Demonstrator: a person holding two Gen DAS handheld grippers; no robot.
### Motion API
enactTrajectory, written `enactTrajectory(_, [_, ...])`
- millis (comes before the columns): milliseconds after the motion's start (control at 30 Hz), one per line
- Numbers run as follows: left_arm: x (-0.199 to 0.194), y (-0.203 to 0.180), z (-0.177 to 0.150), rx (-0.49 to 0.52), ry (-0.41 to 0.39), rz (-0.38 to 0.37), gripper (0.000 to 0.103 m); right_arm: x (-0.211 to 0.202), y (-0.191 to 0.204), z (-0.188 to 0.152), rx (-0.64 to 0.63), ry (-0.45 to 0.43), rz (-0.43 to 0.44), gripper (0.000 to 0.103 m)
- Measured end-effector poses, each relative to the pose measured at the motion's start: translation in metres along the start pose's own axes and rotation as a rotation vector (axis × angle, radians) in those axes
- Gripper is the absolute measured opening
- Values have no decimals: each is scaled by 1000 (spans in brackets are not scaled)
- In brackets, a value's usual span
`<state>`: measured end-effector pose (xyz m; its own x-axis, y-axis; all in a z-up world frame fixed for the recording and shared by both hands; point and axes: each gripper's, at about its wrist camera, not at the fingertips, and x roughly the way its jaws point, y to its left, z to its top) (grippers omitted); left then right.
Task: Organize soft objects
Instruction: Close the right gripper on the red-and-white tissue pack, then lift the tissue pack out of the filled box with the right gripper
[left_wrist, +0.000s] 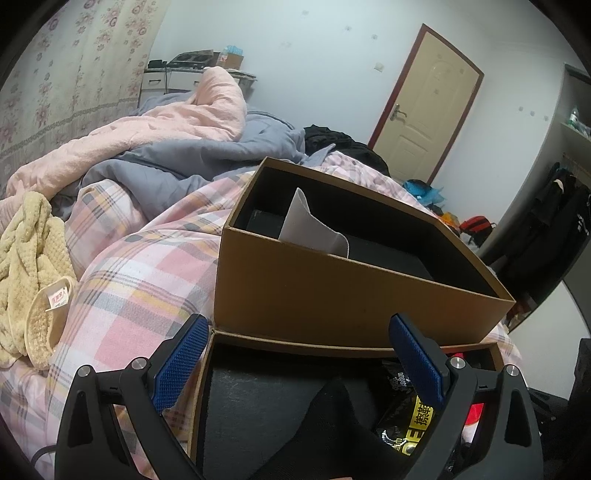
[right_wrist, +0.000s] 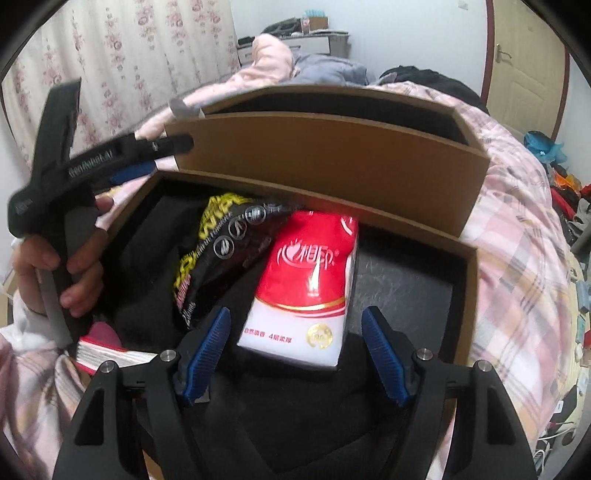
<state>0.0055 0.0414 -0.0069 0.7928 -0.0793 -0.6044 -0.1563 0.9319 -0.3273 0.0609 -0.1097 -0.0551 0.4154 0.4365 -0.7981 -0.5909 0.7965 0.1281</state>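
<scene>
Two brown cardboard boxes sit on a pink plaid quilt. In the near box (right_wrist: 470, 295) lie a red-and-white tissue pack (right_wrist: 314, 266), a black-and-yellow packet (right_wrist: 218, 236) and black cloth (right_wrist: 147, 258). My right gripper (right_wrist: 295, 314) points down into this box. The pack's near end lies between its blue pads (right_wrist: 207, 347), with a gap on each side, so it is open. My left gripper (left_wrist: 298, 325) stands open and empty over the near box's left rim. A hand holds the left gripper (right_wrist: 166, 157) in the right wrist view. The far box (left_wrist: 332, 288) holds a white cloth piece (left_wrist: 314, 225).
A fluffy yellow garment (left_wrist: 29, 266) lies on the bed at the left. Pink (left_wrist: 155, 125) and grey (left_wrist: 207, 155) bedding is heaped behind the boxes. A red-edged item (right_wrist: 107, 354) lies by the near box's left corner. A door (left_wrist: 424, 103) and floor clutter are at the right.
</scene>
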Motion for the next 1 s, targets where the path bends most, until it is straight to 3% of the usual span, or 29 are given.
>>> enactTrajectory(67, [0, 0, 0, 0, 0, 1, 97, -2, -2, -2, 4, 0, 1, 63])
enactTrajectory(100, [0, 0, 0, 0, 1, 1, 97, -2, -3, -2, 11, 2, 11, 54])
enactTrajectory(333, [0, 0, 0, -1, -2, -1, 97, -14, -5, -4, 26, -26, 17, 49])
enactTrajectory(667, [-3, 1, -1, -9, -9, -4, 97, -63, -8, -9, 47, -156, 36, 38])
enactTrajectory(800, [-4, 1, -1, -15, -19, -7, 97, -54, -6, -3, 54, -167, 63, 36])
enactTrajectory(1000, [-3, 2, 0, -19, -16, -9, 97, -29, 0, 5, 12, -46, 55, 40])
